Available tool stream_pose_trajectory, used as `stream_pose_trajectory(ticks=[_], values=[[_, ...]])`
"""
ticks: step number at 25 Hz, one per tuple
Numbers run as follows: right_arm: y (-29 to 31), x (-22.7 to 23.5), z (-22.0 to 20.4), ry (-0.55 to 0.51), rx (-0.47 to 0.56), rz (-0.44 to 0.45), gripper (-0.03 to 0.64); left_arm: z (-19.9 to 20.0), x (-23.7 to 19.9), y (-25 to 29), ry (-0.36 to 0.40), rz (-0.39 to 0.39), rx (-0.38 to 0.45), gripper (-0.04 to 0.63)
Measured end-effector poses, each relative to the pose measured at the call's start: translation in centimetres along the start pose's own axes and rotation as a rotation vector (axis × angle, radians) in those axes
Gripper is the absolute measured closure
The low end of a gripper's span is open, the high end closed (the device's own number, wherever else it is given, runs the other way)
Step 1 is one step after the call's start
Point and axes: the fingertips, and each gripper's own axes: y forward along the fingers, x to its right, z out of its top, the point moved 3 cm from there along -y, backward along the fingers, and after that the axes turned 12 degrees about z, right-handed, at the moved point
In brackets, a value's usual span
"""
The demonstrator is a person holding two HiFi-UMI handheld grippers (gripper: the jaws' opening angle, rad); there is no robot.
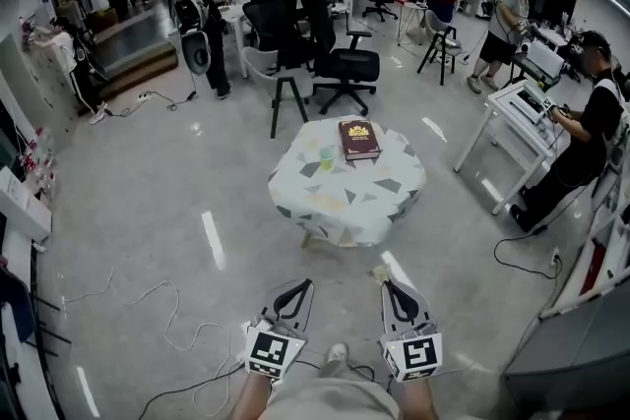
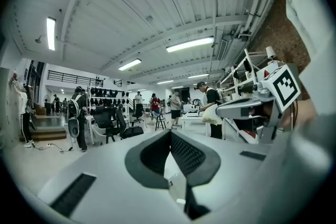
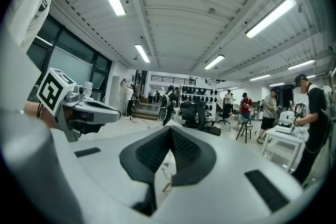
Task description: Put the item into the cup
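Grey left gripper [image 1: 298, 288] and right gripper [image 1: 392, 289] both sit closed and empty, table [image 1: 335, 204] and cup [image 1: 327, 153] at twelve o'clock.

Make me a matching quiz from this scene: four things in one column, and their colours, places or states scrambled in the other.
Things:
1. book
2. cup
3. office chair
4. left gripper

Descriptions:
A. black, on the floor beyond the table
B. jaws together, nothing between them
C. dark red, lying flat on the table
D. pale green, just left of the book

Pairs: 1-C, 2-D, 3-A, 4-B
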Motion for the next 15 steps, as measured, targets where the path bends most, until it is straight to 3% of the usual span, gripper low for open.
stream_pose_trajectory(ticks=[15], values=[[3.1,8.2,0.8,-0.007,0.037,0.066,0.614,2.5,2.0,7.5,0.018,0.056,0.004,0.584]])
